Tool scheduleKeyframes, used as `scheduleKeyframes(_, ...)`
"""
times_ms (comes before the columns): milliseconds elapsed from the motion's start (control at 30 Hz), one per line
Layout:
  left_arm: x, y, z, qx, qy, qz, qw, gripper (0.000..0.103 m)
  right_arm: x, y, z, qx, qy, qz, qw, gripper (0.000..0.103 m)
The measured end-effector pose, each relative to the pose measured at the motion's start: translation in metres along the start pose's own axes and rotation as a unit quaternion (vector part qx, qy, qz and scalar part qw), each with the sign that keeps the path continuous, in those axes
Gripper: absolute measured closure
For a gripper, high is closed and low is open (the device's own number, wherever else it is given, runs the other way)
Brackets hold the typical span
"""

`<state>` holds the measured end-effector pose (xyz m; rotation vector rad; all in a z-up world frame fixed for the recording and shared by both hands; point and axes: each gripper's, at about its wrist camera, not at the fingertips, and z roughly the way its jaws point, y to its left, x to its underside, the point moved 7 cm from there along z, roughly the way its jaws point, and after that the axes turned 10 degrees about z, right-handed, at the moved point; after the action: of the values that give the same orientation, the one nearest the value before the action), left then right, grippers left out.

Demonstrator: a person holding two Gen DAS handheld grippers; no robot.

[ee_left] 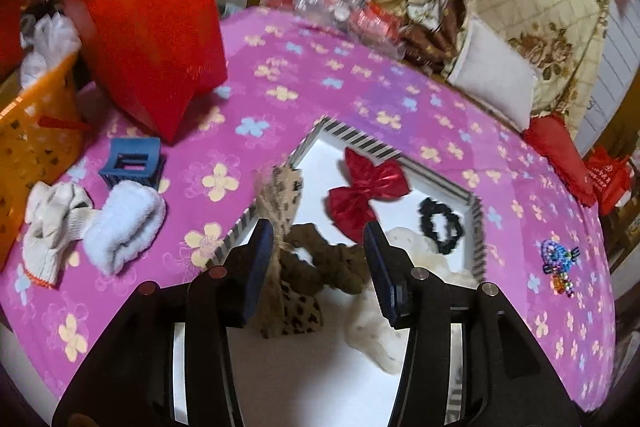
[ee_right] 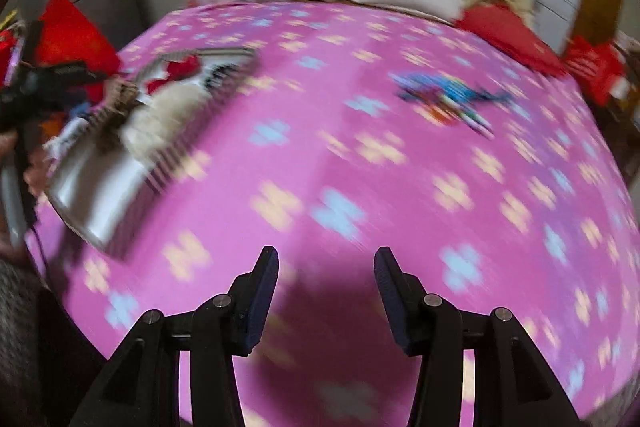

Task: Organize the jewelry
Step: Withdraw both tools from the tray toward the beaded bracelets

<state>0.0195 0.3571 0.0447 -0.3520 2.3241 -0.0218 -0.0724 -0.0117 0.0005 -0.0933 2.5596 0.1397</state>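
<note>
Fingers (ee_left: 264, 247) of left gripper (ee_left: 320, 255) spreading wide above striped tray (ee_left: 360, 141); leopard bow (ee_left: 280, 203) hanging against left finger, red bow (ee_left: 366, 189) lying ahead. Right gripper (ee_right: 326, 281) hovering spread over pink surface (ee_right: 340, 155); beaded clip (ee_right: 452, 99) lying far ahead-right.

Bare cloth (ee_right: 320, 155) beside crowded tray (ee_right: 176, 163)

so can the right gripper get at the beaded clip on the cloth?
Probably yes. The right gripper is open and empty, and the beaded clip lies alone on bare pink cloth ahead, with nothing between. The view is blurred, though.
</note>
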Motion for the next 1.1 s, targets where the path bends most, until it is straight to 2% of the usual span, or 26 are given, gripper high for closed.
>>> scheduleKeyframes(133, 0.005, -0.033, -0.031, 0.028, -0.028, 0.022, 0.9990, 0.057, 0.023, -0.053, -0.010, 0.014, 0.010, 0.052, 0.999, 0.055)
scheduleKeyframes(200, 0.012, -0.059, -0.045, 0.034, -0.038, 0.049, 0.9975, 0.057, 0.030, -0.075, -0.017, 0.017, 0.008, 0.075, 0.997, 0.055)
scheduleKeyframes(367, 0.036, -0.119, -0.072, 0.058, -0.033, 0.117, 0.9909, 0.056, 0.037, -0.110, -0.035, 0.015, -0.012, 0.110, 0.994, 0.055)
scheduleKeyframes(467, 0.058, -0.148, -0.085, 0.071, -0.019, 0.142, 0.9871, 0.055, 0.041, -0.118, -0.038, 0.008, -0.017, 0.121, 0.992, 0.055)
scheduleKeyframes(633, 0.092, -0.188, -0.097, 0.106, 0.013, 0.152, 0.9826, 0.054, 0.047, -0.122, -0.039, -0.001, -0.013, 0.124, 0.992, 0.055)
scheduleKeyframes(700, 0.101, -0.198, -0.100, 0.110, 0.020, 0.161, 0.9806, 0.054, 0.036, -0.119, -0.043, -0.011, -0.020, 0.124, 0.992, 0.055)
scheduleKeyframes(800, 0.110, -0.212, -0.106, 0.105, 0.022, 0.176, 0.9786, 0.054, -0.003, -0.109, -0.060, -0.011, -0.055, 0.105, 0.993, 0.055)
scheduleKeyframes(867, 0.114, -0.215, -0.112, 0.105, 0.021, 0.177, 0.9784, 0.054, -0.016, -0.106, -0.073, -0.030, -0.072, 0.112, 0.991, 0.055)
scheduleKeyframes(933, 0.119, -0.217, -0.117, 0.106, 0.023, 0.183, 0.9771, 0.054, -0.009, -0.105, -0.077, -0.043, -0.076, 0.115, 0.989, 0.054)
scheduleKeyframes(1100, 0.139, -0.225, -0.122, 0.110, 0.027, 0.196, 0.9741, 0.054, 0.040, -0.122, -0.053, -0.010, -0.035, 0.124, 0.992, 0.054)
